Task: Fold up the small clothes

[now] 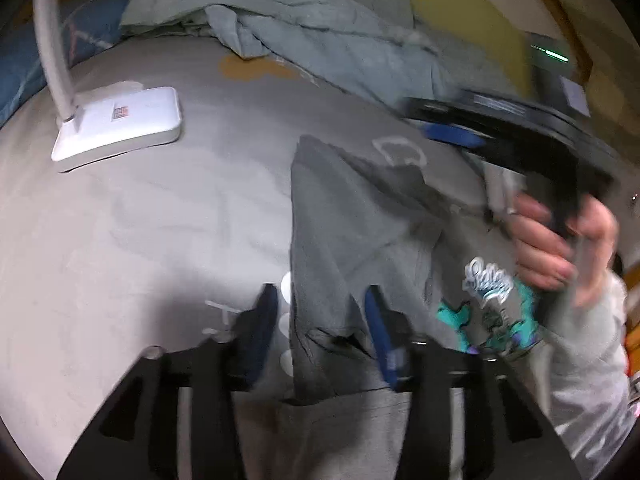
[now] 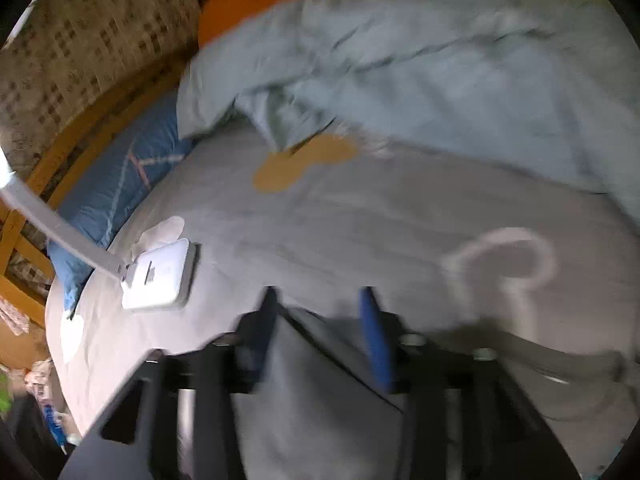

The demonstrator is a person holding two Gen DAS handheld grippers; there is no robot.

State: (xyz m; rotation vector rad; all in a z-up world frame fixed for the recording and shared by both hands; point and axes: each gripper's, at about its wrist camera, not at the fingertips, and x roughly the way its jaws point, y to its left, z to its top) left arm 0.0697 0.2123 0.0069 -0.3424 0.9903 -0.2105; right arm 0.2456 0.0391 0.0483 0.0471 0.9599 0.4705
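A small grey garment point(image 1: 352, 240) with a teal and white print point(image 1: 488, 304) lies partly folded on the grey bed sheet point(image 1: 160, 220). My left gripper point(image 1: 320, 300) is open, its fingers standing either side of the garment's near edge. The right gripper point(image 1: 452, 132), held by a hand point(image 1: 548, 240), is blurred over the garment's far right side. In the right wrist view the right gripper point(image 2: 318, 304) is open above grey cloth point(image 2: 320, 380) that lies between and under its fingers.
A white desk lamp point(image 1: 120, 124) stands on the sheet at the left; it also shows in the right wrist view point(image 2: 160, 280). A crumpled pale blue blanket point(image 1: 300, 12) lies at the back. A blue pillow point(image 2: 120, 176) and a wooden bed frame point(image 2: 36, 184) are at the left.
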